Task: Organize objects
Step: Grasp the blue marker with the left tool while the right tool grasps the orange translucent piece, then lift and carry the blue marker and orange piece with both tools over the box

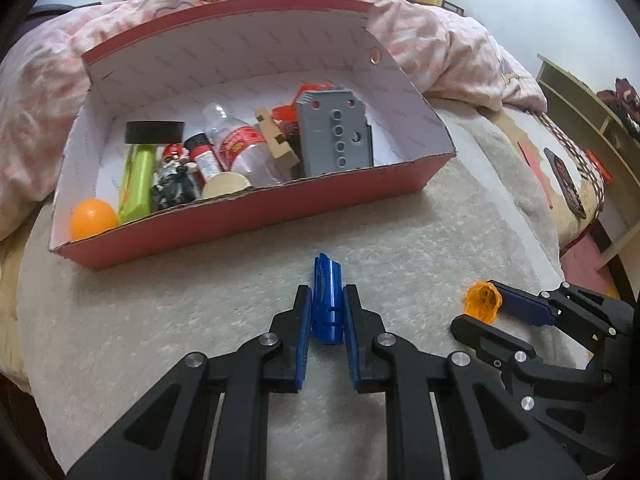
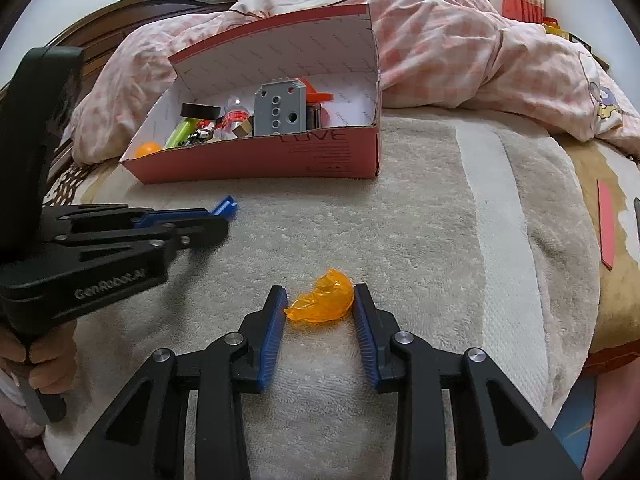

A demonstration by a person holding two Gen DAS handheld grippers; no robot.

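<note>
A blue plastic piece [image 1: 328,304] sticks up between the blue pads of my left gripper [image 1: 327,292], which is shut on it just above the beige blanket. That same blue piece [image 2: 224,206] pokes out of the left gripper [image 2: 218,218] in the right wrist view. My right gripper [image 2: 320,292] is shut on a translucent orange piece [image 2: 324,300], one pad on each side, low over the blanket. In the left wrist view the right gripper [image 1: 476,304] sits at the lower right with the orange piece [image 1: 482,300] at its tips. A red cardboard box [image 1: 248,208] stands beyond both grippers.
The box [image 2: 260,160] holds an orange ball [image 1: 93,218], a green item [image 1: 138,184], a bottle [image 1: 240,144], a grey block [image 1: 334,136] and several small things. A pink quilt [image 2: 460,40] is piled behind it. The bed drops off at the right. A hand [image 2: 44,372] grips the left handle.
</note>
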